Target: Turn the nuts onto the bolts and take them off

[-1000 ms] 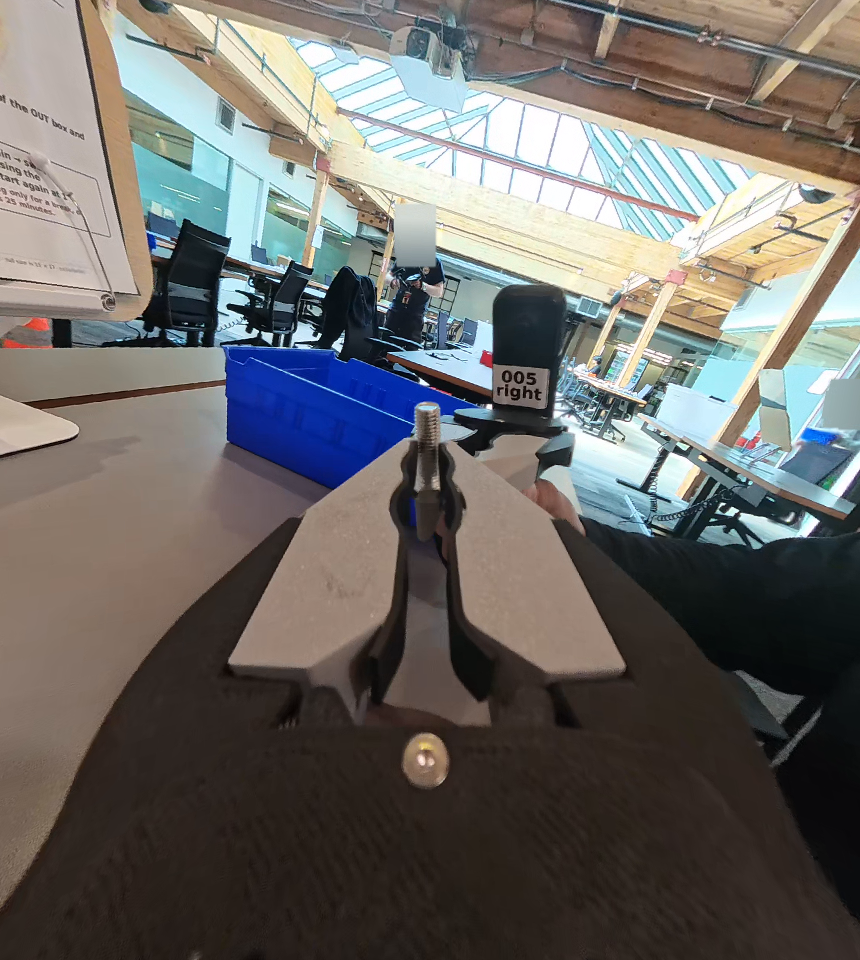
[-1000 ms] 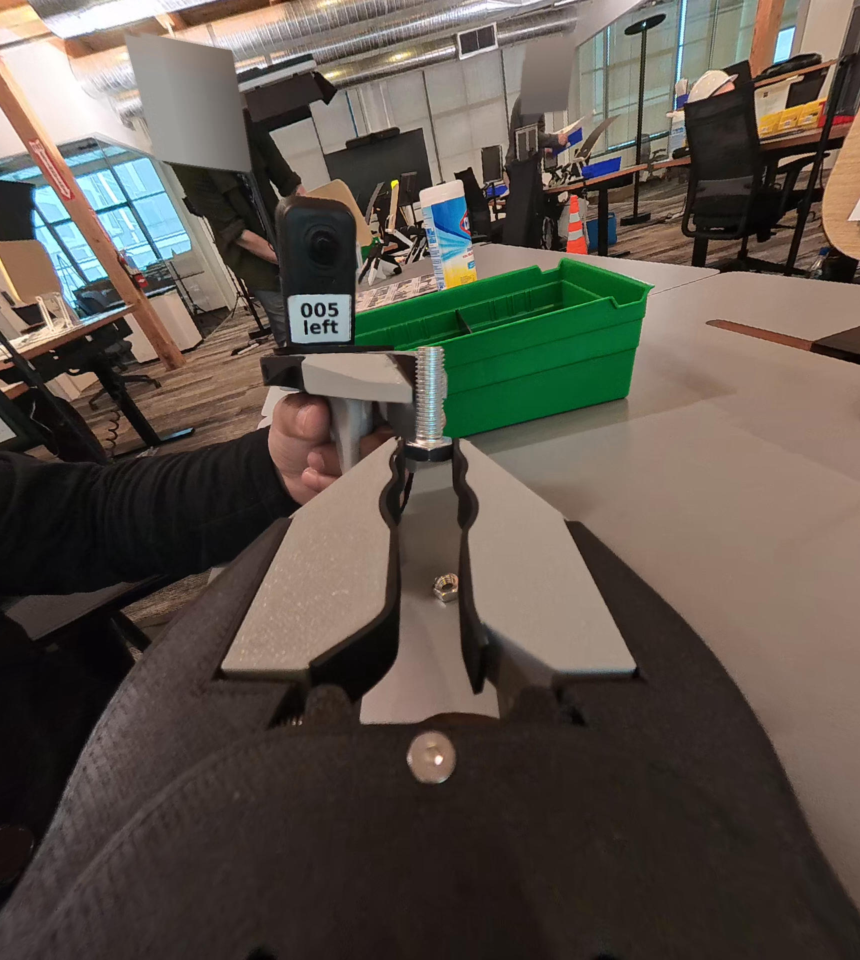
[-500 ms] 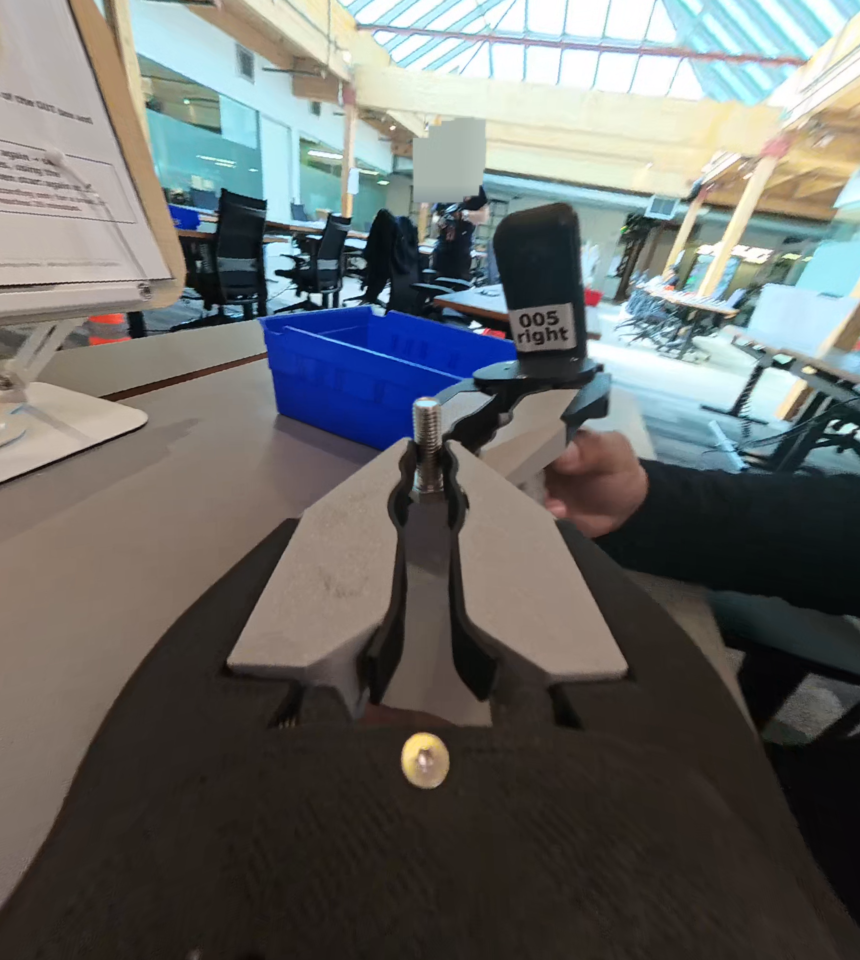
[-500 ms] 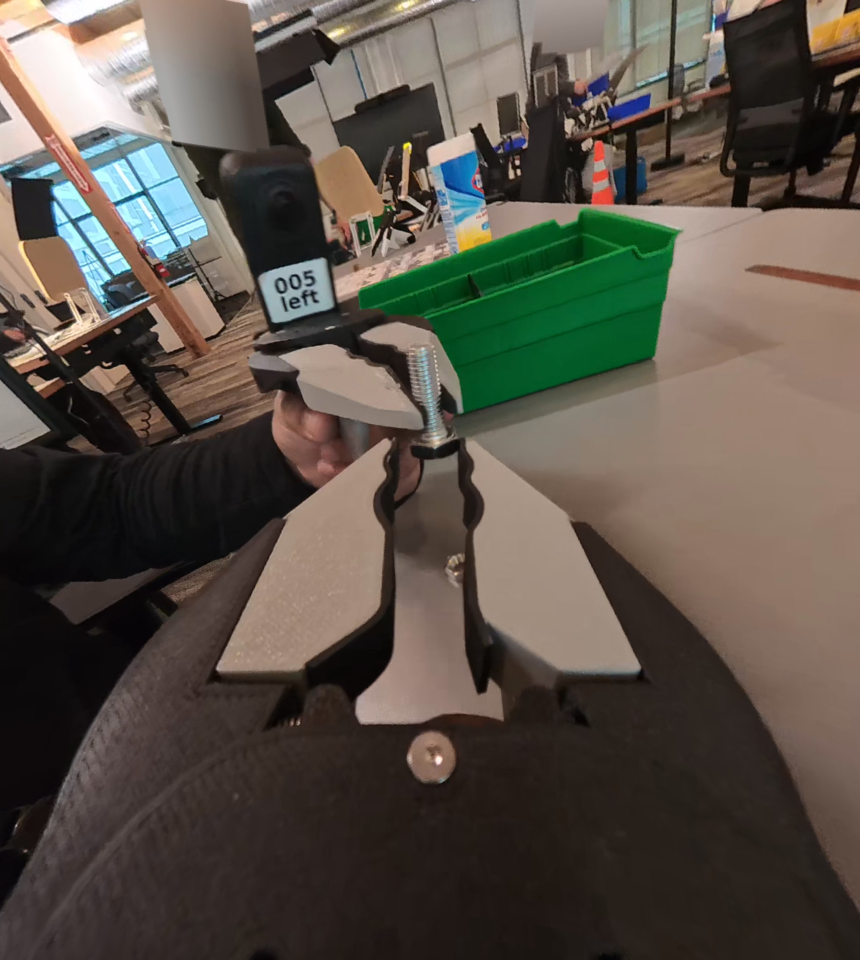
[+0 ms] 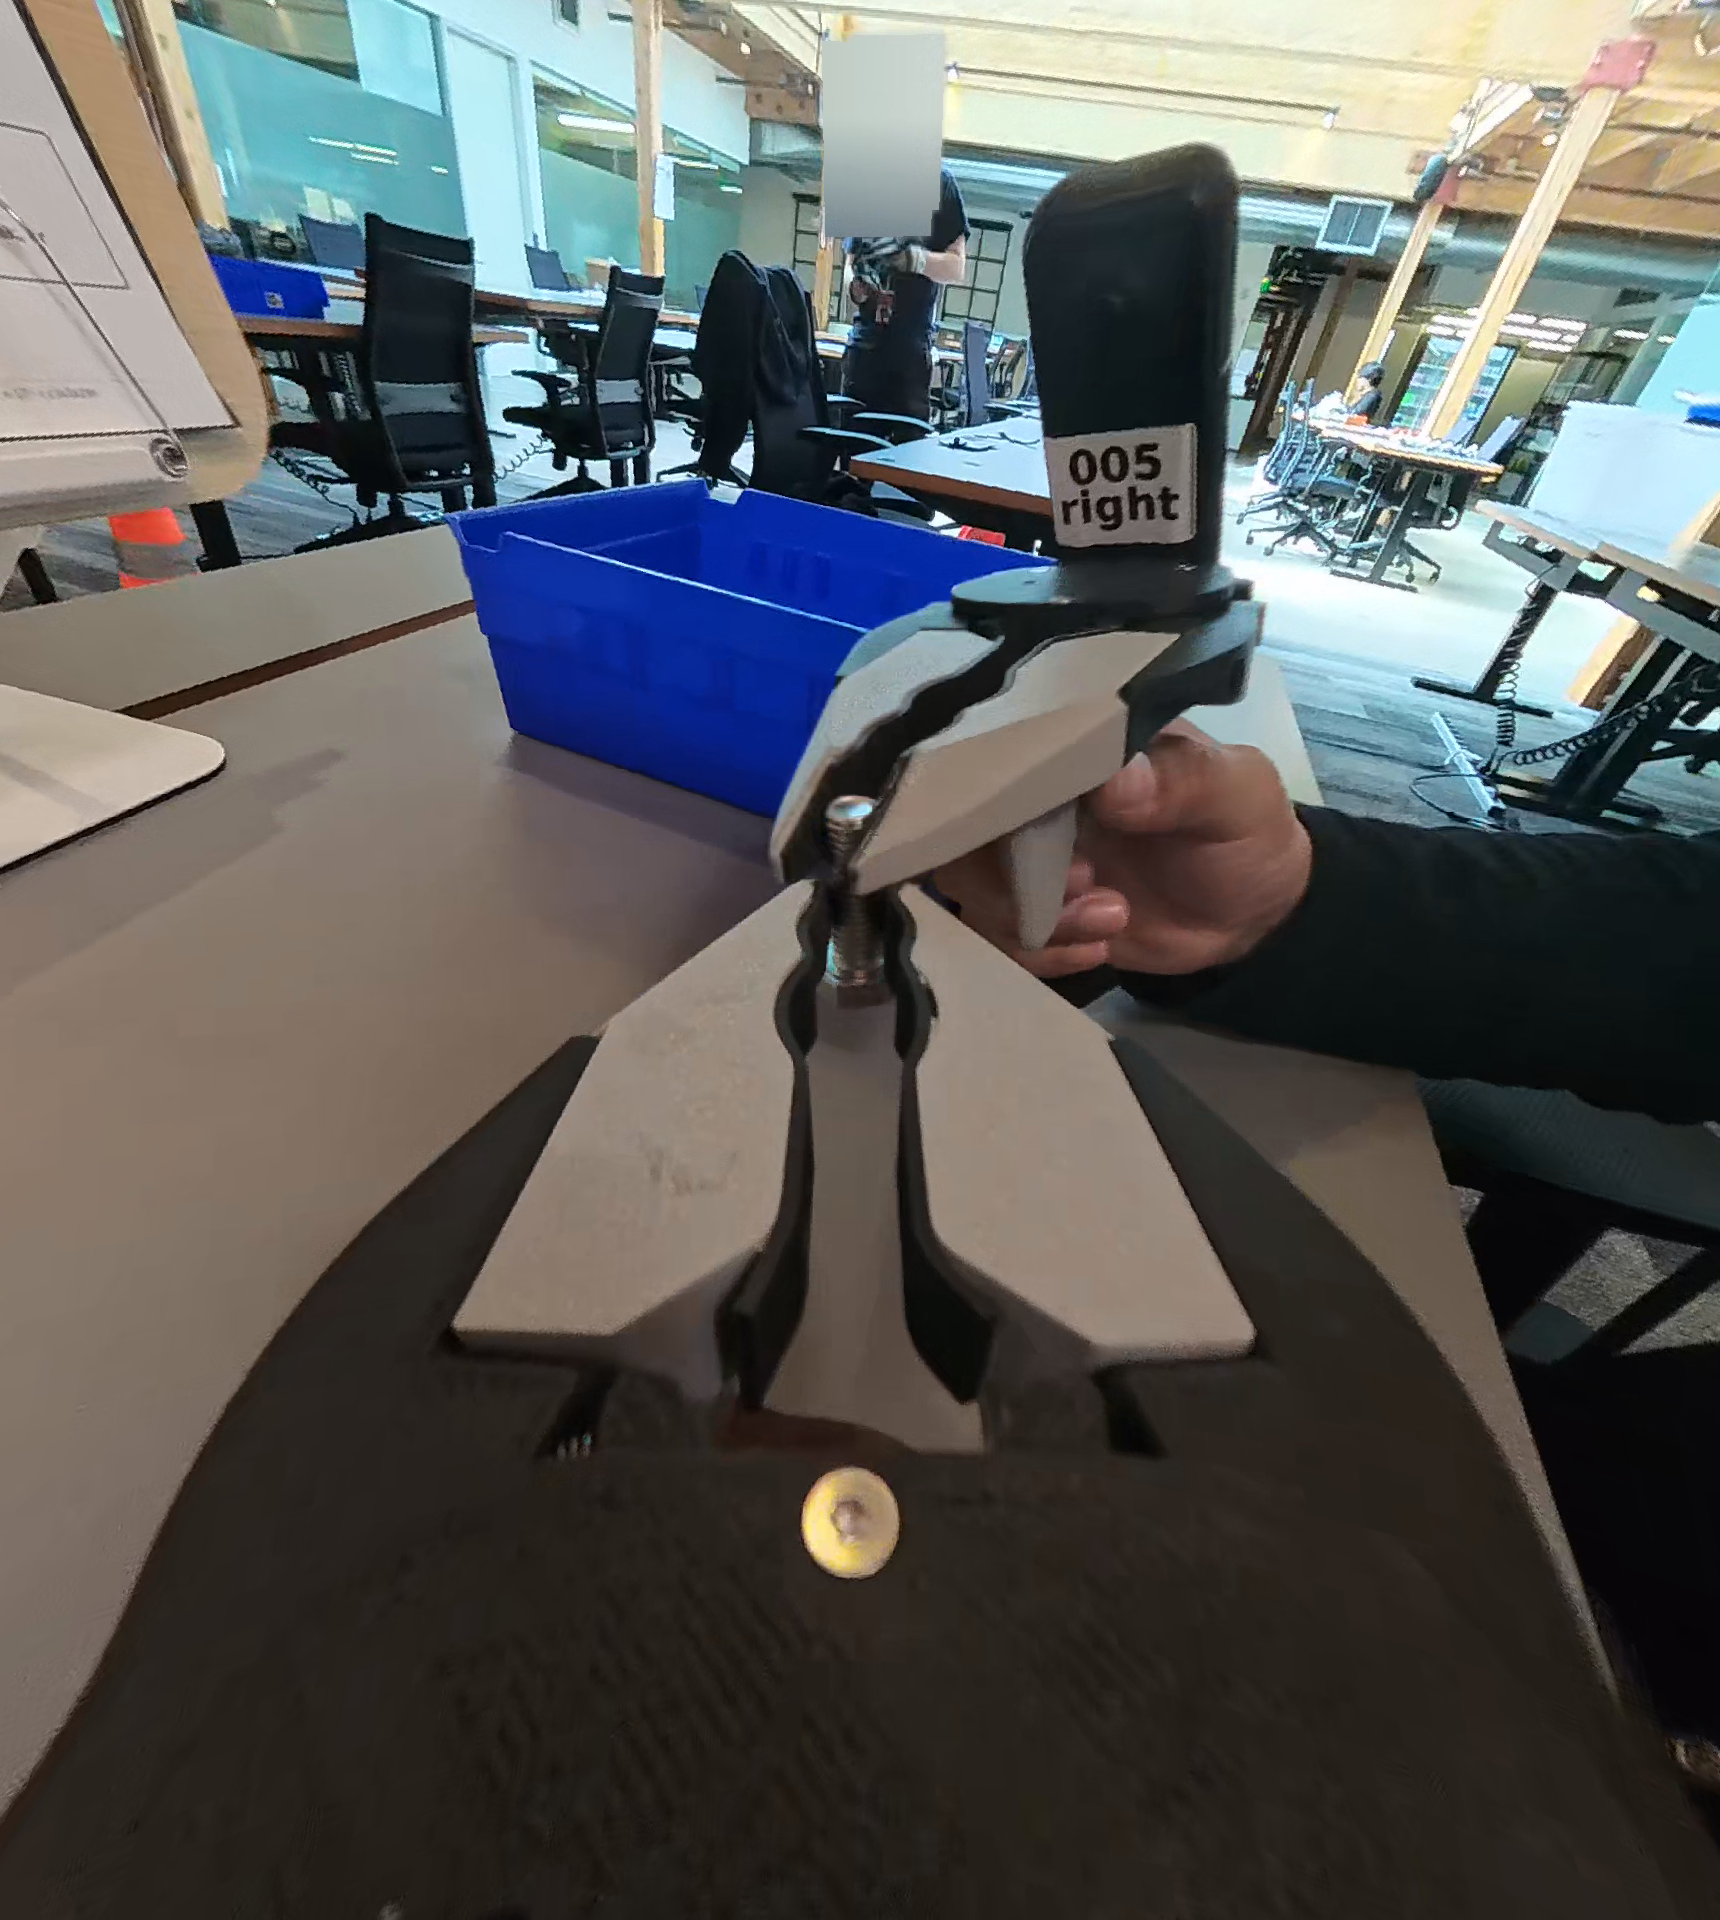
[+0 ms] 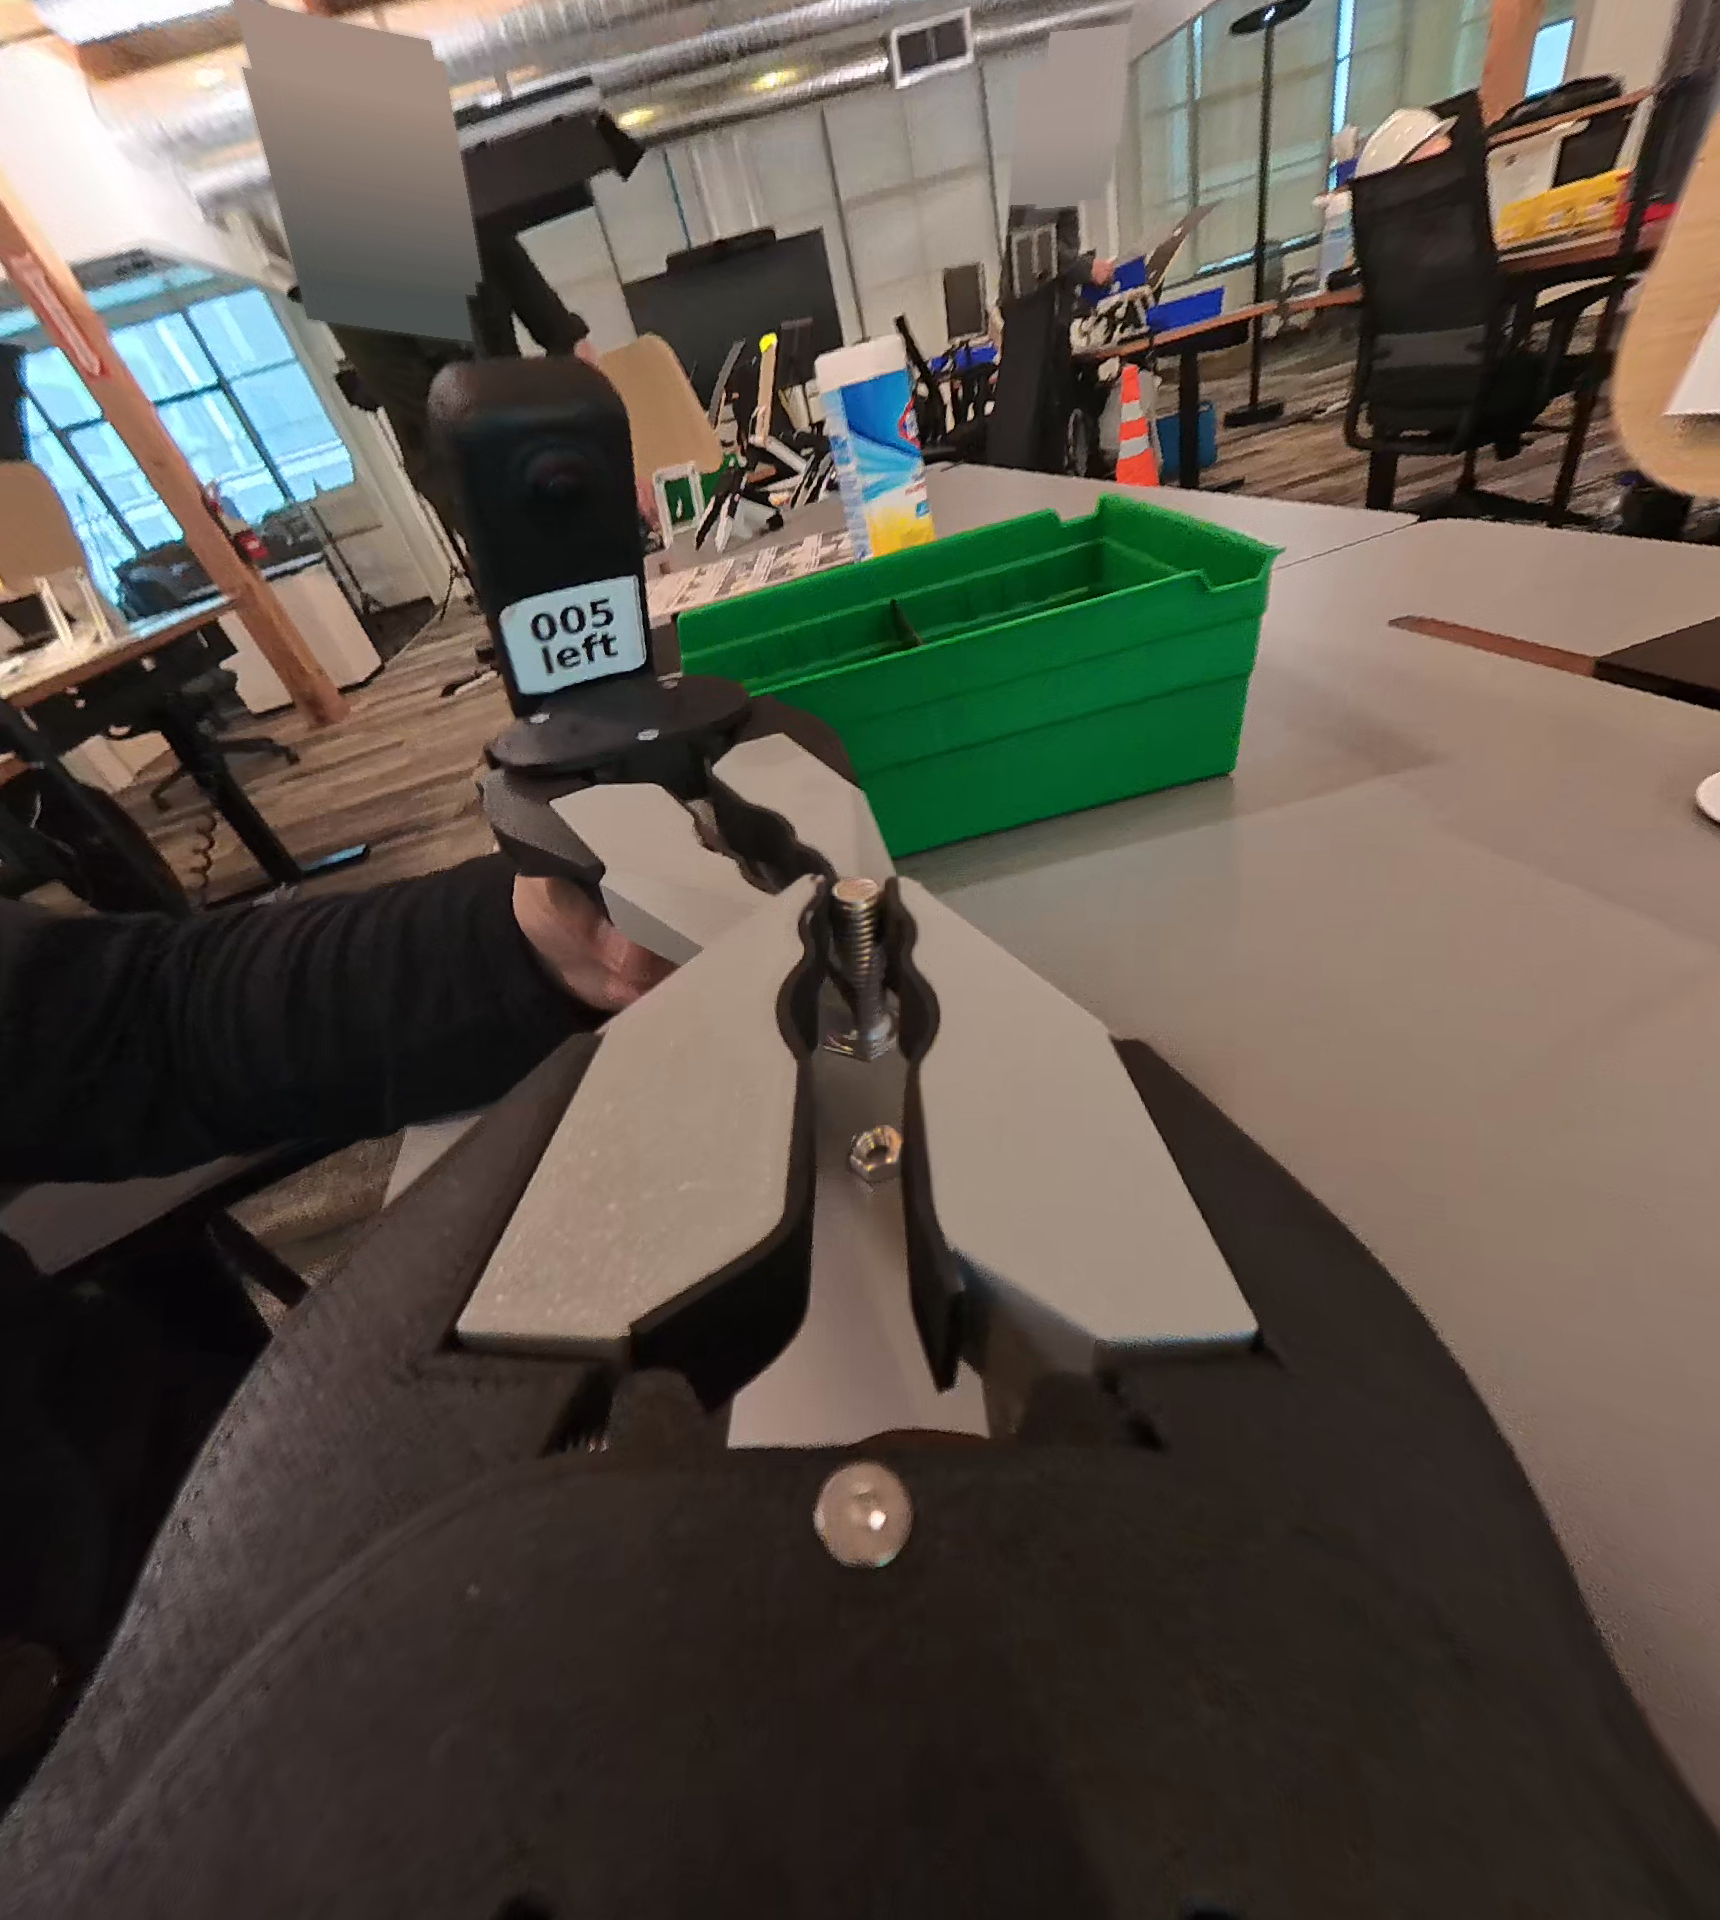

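A silver bolt (image 5: 848, 940) stands upright, head down, just over the grey table (image 5: 212, 987). My left gripper (image 5: 851, 925) is shut on its lower shaft above the head. My right gripper (image 5: 830, 847) comes in from the right and is shut on the bolt's threaded top. In the right wrist view the bolt (image 6: 856, 961) stands between the tips of my right gripper (image 6: 854, 920), and my left gripper (image 6: 804, 878) reaches it from the left. A loose silver nut (image 6: 871, 1155) lies on the table between the right fingers, just before the bolt's head.
A blue bin (image 5: 669, 665) stands on the table behind the bolt. A green bin (image 6: 1043, 727) and a wipes canister (image 6: 877, 468) stand on the far side. A white document stand (image 5: 25, 748) is at the left. The table edge runs close by on the person's side. The grippers are tip to tip, or close to it. The left tips stand about 11 cm off the loose silver nut (image 6: 871, 1155).
Both grippers have tilted down and come together. My right jaws have narrowed onto the bolt's top. My left gripper has kept its hold on the bolt. The nut has stayed on the table.
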